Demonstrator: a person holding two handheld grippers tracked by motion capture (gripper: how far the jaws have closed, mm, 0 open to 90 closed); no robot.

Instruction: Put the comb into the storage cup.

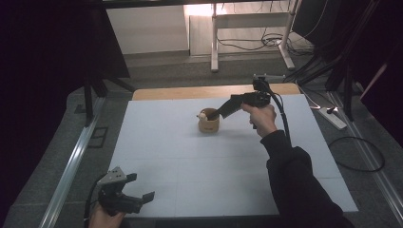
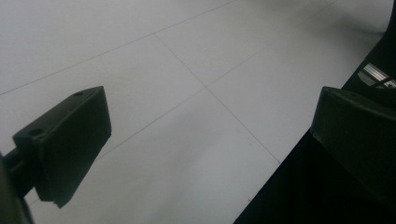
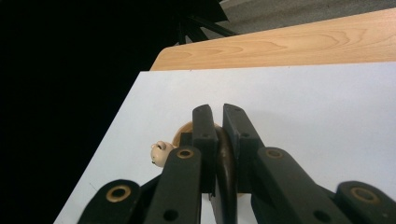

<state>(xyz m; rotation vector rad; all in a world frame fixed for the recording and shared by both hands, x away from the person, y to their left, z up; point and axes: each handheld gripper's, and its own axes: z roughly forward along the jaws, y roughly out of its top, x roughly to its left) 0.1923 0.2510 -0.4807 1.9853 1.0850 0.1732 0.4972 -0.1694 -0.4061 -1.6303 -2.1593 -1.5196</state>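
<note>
High view, nearest first: the left gripper (image 1: pixel 140 187) sits at 7 o'clock on the white mat (image 1: pixel 190 175), by its near edge, held in the left hand (image 1: pixel 102 216). Its jaws are spread wide with nothing between them and only bare mat under them, so it is parked. Further in, just past the mat's centre toward 12 o'clock, stands the tan cup (image 1: pixel 209 124), upright on the mat, with a small pale animal-head figure (image 1: pixel 202 115) at its rim on the 9 o'clock side. The right gripper (image 1: pixel 215 114) comes in from the cup's 2 o'clock, slanting down, held in the right hand (image 1: pixel 260 118). Its jaws are pinched together on a thin brown strip, which looks like the cup's wall at the rim, though I can't be fully sure. Step, as I judge it: the grasp on the cup is made and the lift or carry hasn't started. The next move needs a firm pinch, a straight rise, and the cup kept level so it doesn't swing off the thin wall. The mat is flat, with faint seam lines and nothing else on it, and it lies on a wooden table (image 1: pixel 190 91) that shows as a strip at 12 o'clock. The room is dim, with a grey floor (image 1: pixel 190 69), a metal rail (image 1: pixel 71 166) at 9 o'clock, a power strip (image 1: pixel 332 118) at 3 o'clock, and white desk legs (image 1: pixel 214 42) and loose cables (image 1: pixel 252 45) far off at 12 o'clock.
</note>
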